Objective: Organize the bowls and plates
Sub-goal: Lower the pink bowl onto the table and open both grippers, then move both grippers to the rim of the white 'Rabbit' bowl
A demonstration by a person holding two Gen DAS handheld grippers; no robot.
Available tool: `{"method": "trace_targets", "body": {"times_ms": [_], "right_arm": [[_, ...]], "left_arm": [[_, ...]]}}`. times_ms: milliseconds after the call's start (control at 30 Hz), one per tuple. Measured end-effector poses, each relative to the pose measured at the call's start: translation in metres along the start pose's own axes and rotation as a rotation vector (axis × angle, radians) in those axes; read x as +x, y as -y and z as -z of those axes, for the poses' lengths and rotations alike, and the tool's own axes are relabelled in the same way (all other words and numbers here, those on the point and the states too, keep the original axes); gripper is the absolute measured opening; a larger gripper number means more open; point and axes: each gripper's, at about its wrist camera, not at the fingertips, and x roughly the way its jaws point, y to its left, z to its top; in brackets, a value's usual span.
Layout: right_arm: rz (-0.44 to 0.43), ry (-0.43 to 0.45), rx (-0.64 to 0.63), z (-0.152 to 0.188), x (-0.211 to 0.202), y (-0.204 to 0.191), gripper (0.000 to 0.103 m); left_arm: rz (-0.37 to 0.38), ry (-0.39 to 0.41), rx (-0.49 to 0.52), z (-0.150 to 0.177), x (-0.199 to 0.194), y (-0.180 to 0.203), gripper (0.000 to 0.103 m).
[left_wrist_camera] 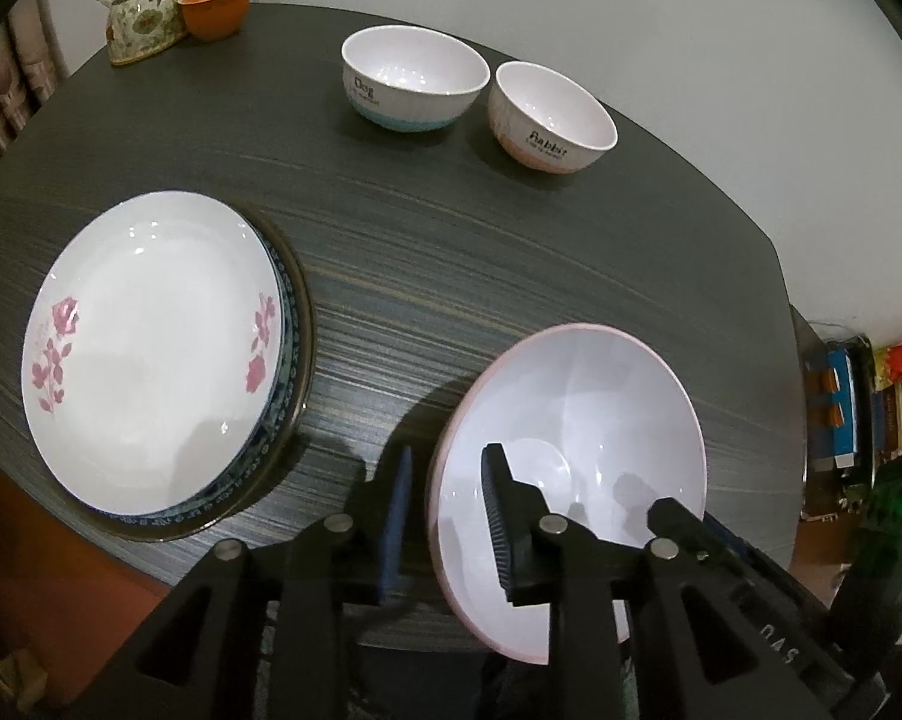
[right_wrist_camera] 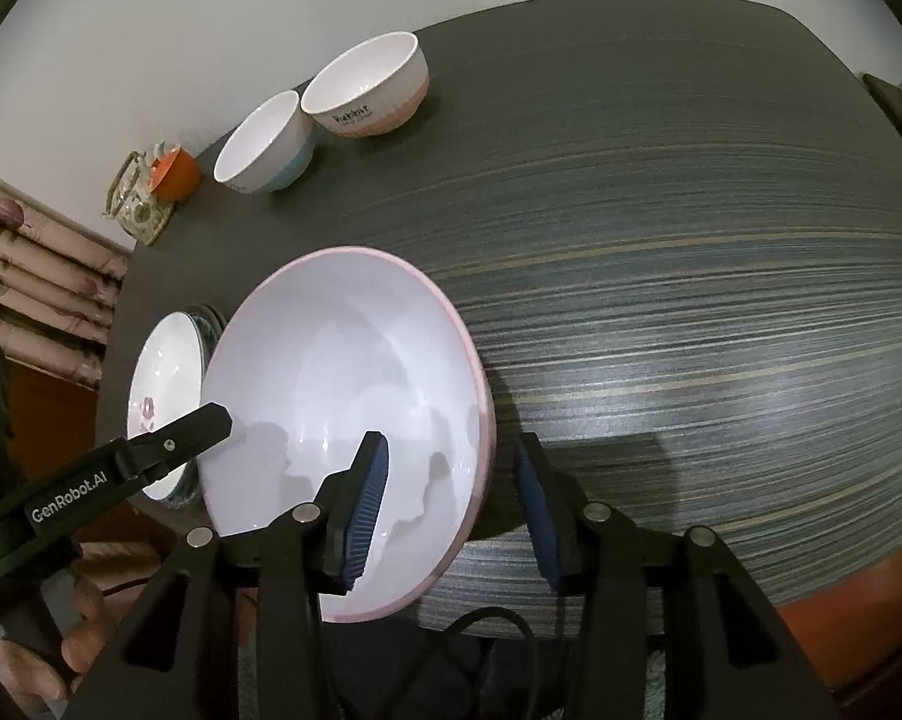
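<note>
A large white bowl with a pink rim (left_wrist_camera: 577, 420) (right_wrist_camera: 342, 384) sits on the dark table near its front edge. My left gripper (left_wrist_camera: 447, 459) straddles the bowl's left rim, one pad outside and one inside, and a gap shows beside the rim, so it is open. My right gripper (right_wrist_camera: 451, 444) straddles the right rim the same way, with its pads clear of the rim, also open. To the left lies a white plate with pink flowers (left_wrist_camera: 150, 354) (right_wrist_camera: 165, 378) on top of a blue-patterned plate. Two small bowls, "Dog" (left_wrist_camera: 414, 78) (right_wrist_camera: 264, 144) and "Rabbit" (left_wrist_camera: 553, 120) (right_wrist_camera: 366, 87), stand at the back.
A floral teapot (left_wrist_camera: 144, 18) and an orange lidded cup (left_wrist_camera: 216, 6) stand at the table's far left corner. Striped table (right_wrist_camera: 691, 300) stretches to the right of the big bowl. Coloured boxes (left_wrist_camera: 859, 396) sit beyond the table's right edge. A hand (right_wrist_camera: 60, 630) holds the left gripper.
</note>
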Motion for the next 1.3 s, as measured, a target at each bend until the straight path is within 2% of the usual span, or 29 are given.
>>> {"method": "trace_targets", "body": {"times_ms": [167,633,1033,1300], "right_arm": [[-0.01,0.03,0.008,-0.007,-0.008,0.007,0.041],[-0.001,0.085,0.012,-0.027,-0.022,0.019,0.041],[0.011,0.093,-0.005,-0.048,-0.026,0.029,0.041],[0.013,0.089,-0.041,-0.073,-0.025,0.021,0.042]], "left_arm": [[-0.001,0.016,0.001,-0.005,-0.004,-0.002,0.032],[-0.039,0.033,-0.032,-0.024,-0.004,-0.017,0.033],[-0.043,0.044,-0.043,-0.059,-0.002,-0.015,0.033],[-0.042,0.038,-0.032,-0.086,0.002,-0.011,0.033]]}}
